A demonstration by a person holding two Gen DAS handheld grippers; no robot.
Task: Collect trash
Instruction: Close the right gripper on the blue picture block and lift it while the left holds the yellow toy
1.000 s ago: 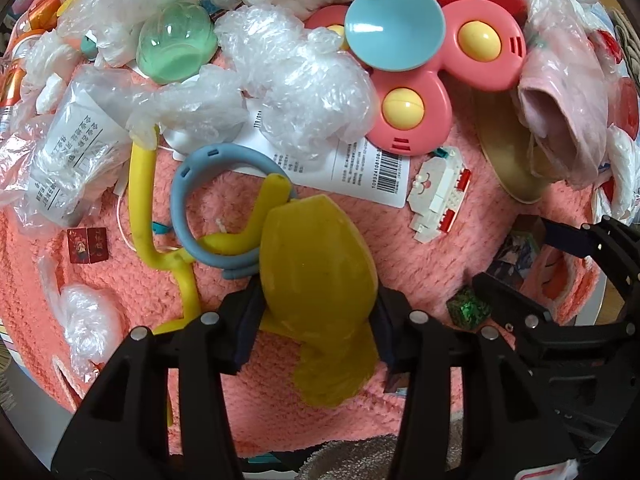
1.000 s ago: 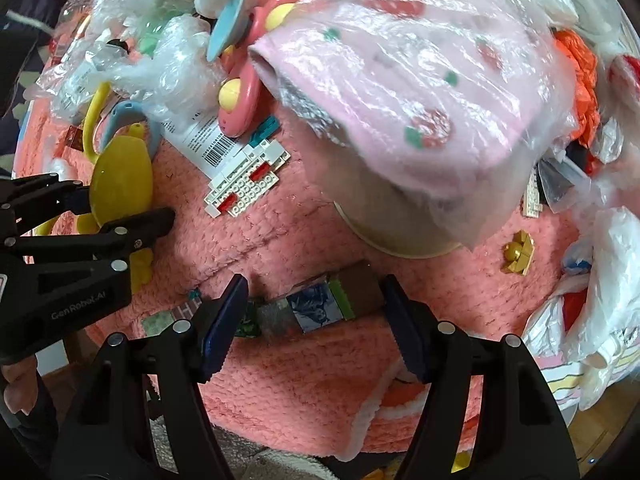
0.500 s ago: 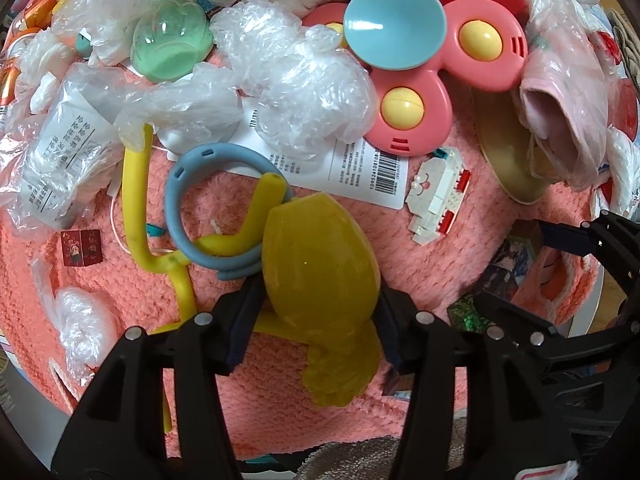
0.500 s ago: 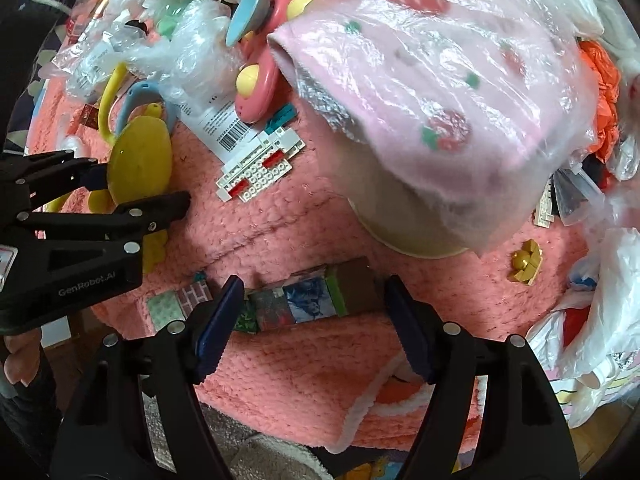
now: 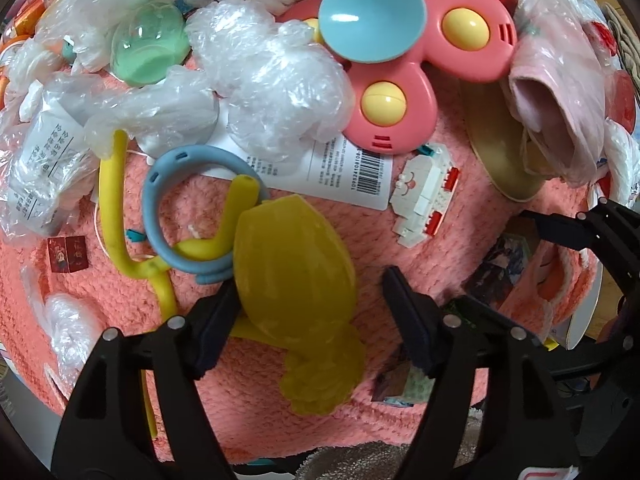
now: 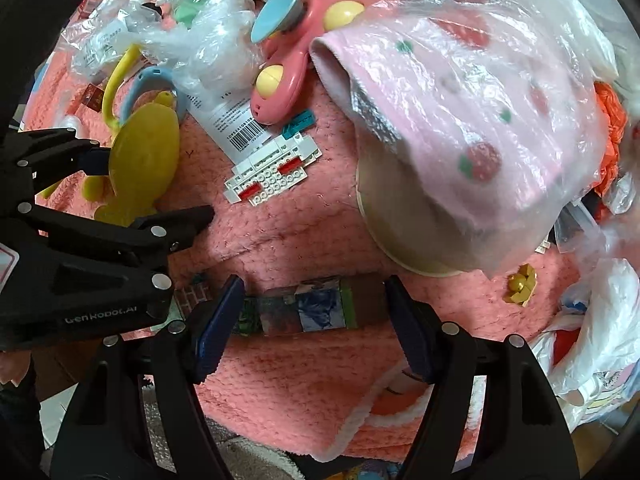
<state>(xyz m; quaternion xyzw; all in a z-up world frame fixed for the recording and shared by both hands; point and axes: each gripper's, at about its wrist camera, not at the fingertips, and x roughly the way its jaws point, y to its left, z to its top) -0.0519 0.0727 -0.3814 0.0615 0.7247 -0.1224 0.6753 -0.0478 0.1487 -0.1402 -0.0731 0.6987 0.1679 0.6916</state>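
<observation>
The printed paper strip (image 6: 308, 310) lies flat on the pink rug (image 6: 304, 232), near its front edge, its long axis running crosswise from one finger to the other; the right gripper (image 6: 310, 318) brackets it with wide fingers, not yet pressing; the left gripper (image 5: 308, 320) is wide too, around the yellow toy (image 5: 294, 264).

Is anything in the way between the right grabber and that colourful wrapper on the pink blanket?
Nothing visible is. The right gripper is open with a finger at each end of the printed wrapper, which lies flat on the pink blanket.
</observation>
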